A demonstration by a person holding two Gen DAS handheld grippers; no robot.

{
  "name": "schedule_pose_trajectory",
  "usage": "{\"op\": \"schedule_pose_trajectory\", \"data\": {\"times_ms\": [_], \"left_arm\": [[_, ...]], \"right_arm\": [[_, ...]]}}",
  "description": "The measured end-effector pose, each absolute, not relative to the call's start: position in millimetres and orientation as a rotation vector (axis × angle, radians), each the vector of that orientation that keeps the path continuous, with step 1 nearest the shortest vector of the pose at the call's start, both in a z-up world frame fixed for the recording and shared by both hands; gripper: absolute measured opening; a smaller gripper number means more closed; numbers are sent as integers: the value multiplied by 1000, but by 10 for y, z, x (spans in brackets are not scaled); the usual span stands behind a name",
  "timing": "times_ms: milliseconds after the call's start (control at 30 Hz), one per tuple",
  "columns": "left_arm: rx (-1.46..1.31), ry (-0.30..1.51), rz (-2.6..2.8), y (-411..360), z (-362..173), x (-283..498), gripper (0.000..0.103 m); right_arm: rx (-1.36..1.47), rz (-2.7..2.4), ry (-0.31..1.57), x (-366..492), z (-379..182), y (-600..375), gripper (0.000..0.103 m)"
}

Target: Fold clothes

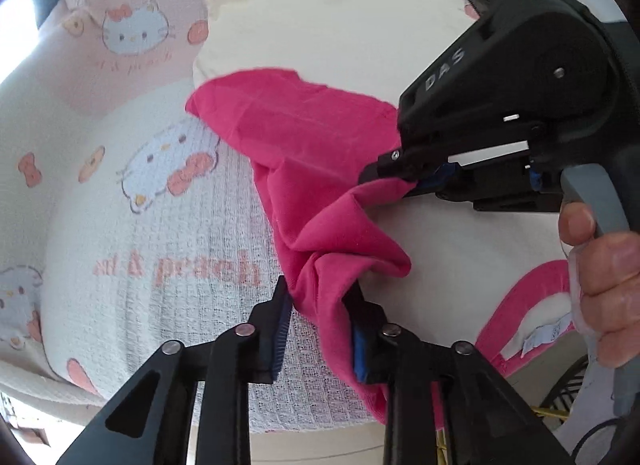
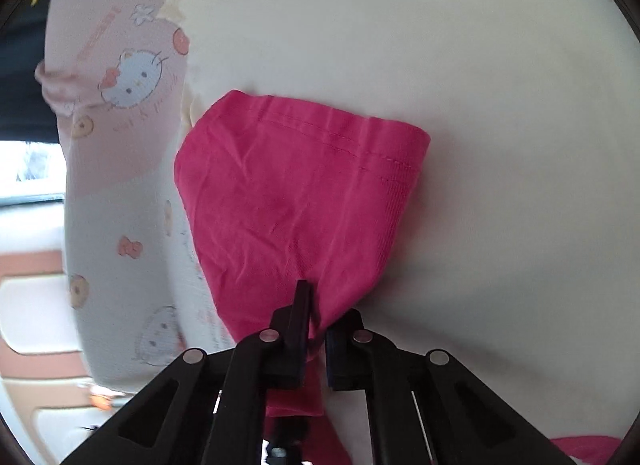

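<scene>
Both grippers hold the pink sleeve above the cream shirt, probably to fold it inward.

Left wrist view: the left gripper (image 1: 320, 329) is nearly closed on the pink sleeve (image 1: 304, 153); the right gripper (image 1: 394, 181) pinches its edge. Right wrist view: right jaws are shut on cloth, the sleeve lying on the cream shirt (image 2: 480, 65) over a cartoon blanket (image 2: 120, 169).

left gripper (image 1: 320, 329): black linkage arms, round silver pivot pins, blue ribbed pads. right gripper (image 1: 404, 185): black housing lettered "das", green indicator light, silver screws, blue pads, grey trigger handle. hand (image 1: 600, 289) on that handle: translucent band near wrist.
</scene>
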State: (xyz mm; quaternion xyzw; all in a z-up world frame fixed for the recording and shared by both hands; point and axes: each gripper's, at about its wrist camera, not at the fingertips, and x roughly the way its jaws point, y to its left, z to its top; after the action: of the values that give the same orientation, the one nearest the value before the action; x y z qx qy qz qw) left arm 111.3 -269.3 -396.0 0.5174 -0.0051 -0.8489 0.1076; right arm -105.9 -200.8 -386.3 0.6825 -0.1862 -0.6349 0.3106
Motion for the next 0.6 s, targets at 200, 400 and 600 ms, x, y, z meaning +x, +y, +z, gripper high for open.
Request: {"op": "schedule_pose_trajectory", "data": {"times_ms": [200, 400, 600], "left_arm": [[1556, -31, -2466, -2769, -3997, 1101, 17], [1603, -64, -2435, -2642, -4051, 1303, 16], [1591, -24, -2447, -2612, -3952, 1366, 17]], "right_arm": [[1686, -1905, -364, -1119, -3557, -1753, 3], [1683, -1982, -507, -1317, -3624, -1278, 3], [1684, -1680, -804, -1287, -3791, -1095, 7]]}}
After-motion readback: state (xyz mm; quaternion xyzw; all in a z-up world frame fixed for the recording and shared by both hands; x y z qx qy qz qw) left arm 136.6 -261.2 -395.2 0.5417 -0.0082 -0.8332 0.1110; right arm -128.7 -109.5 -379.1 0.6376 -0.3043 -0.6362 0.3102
